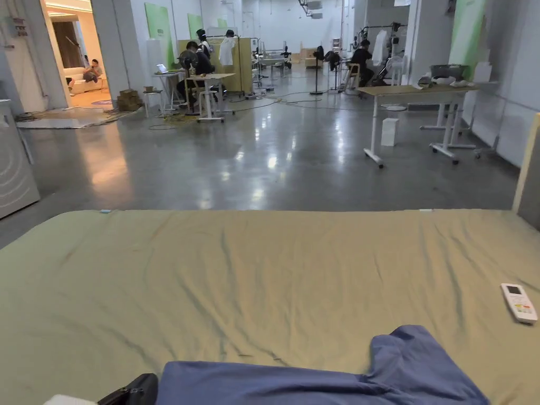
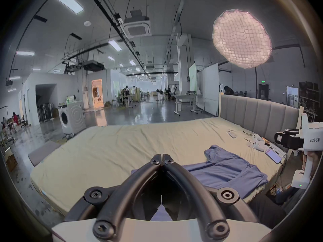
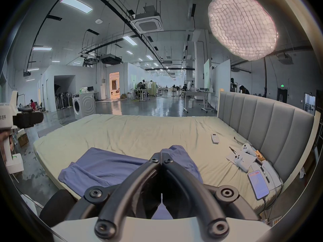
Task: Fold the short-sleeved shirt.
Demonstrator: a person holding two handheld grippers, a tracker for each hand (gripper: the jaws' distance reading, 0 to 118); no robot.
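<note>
Blue short-sleeved cotton shirt is lying spread at the near edge of the beige-sheeted bed. Left gripper and right gripper are both hovering above it, level, jaws together on nothing. White housing is showing "kit23" lettering.

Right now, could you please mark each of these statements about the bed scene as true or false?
1. The blue short-sleeved shirt lies on the bed. True.
2. The left gripper is wide open. False: its jaws are closed together, holding nothing.
3. A white remote control rests on the sheet. True.
4. The smartphone lies on the shirt. False: it lies apart, near the headboard.
5. The right gripper clamps the shirt. False: shut, empty.
</note>
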